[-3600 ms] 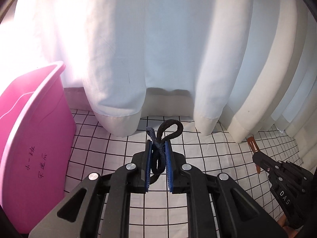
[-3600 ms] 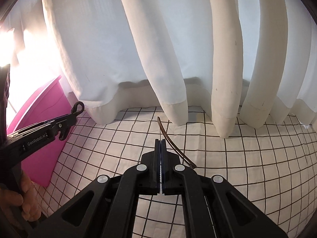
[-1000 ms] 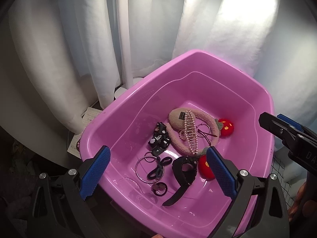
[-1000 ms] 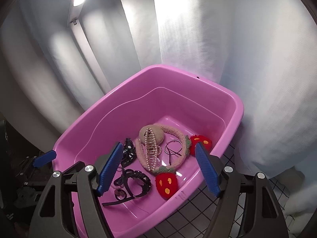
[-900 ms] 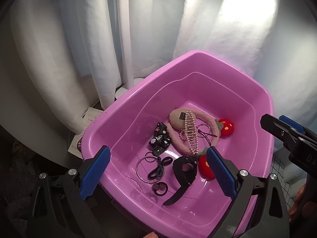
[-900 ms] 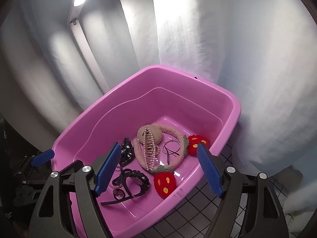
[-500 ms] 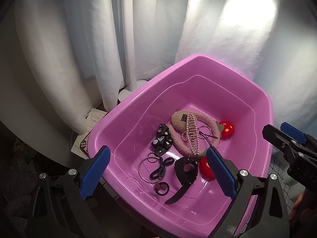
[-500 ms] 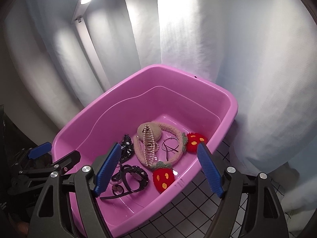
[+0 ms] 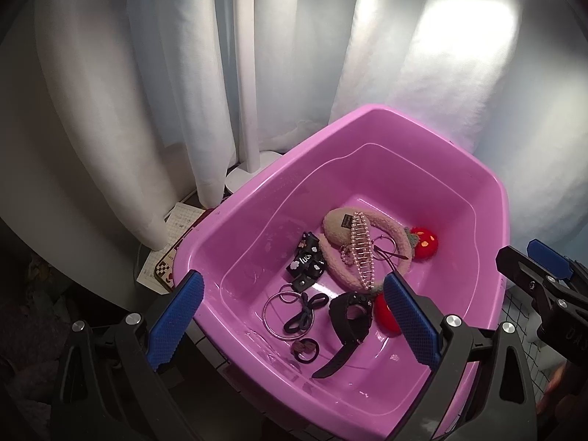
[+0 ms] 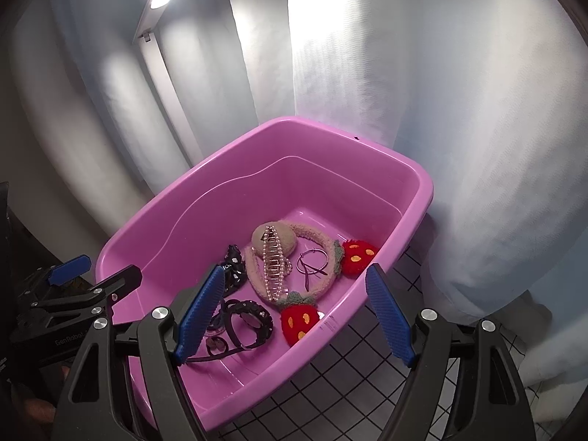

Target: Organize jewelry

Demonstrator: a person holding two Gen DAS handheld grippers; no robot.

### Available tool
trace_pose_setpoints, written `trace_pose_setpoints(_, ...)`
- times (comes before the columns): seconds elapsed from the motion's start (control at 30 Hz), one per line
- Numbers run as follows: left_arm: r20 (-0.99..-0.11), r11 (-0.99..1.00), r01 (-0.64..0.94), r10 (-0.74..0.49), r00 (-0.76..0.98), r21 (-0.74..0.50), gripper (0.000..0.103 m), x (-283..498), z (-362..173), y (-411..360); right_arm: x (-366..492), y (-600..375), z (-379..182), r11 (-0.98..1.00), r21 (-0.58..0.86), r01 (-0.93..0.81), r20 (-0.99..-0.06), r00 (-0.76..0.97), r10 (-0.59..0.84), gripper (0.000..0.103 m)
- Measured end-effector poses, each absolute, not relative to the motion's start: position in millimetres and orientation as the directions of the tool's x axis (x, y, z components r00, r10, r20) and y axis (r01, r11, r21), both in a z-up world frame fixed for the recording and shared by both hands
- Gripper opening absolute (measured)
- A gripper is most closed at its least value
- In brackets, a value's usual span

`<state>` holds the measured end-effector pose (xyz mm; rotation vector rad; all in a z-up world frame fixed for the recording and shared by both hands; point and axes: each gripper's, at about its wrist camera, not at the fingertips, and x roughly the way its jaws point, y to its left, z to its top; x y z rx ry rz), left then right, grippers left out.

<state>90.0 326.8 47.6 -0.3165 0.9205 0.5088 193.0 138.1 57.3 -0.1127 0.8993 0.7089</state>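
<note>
Jewelry (image 9: 352, 253) below spread fingers (image 9: 411, 319)

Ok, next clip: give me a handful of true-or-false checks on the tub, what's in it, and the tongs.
1. Both tongs, left and right, stand open and hold nothing. True.
2. The pearl clip lies on the fuzzy headband. True.
3. The tub is blue. False: it is pink.
4. The headband carries two red strawberries. True.
5. The black watch lies outside the tub on the checked cloth. False: it lies inside the tub.
6. The metal ring hangs on the left tongs. False: it lies on the tub floor.
</note>
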Motion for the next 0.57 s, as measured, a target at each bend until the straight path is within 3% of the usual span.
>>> trace_pose_setpoints(0.57,-0.817,0.842,-0.537,0.275,0.507,-0.049,0.096,87.7,48.7,327.8,190.7,135.4,55.8,0.766,0.202,-0.61,-0.745,0.413,0.525,0.076)
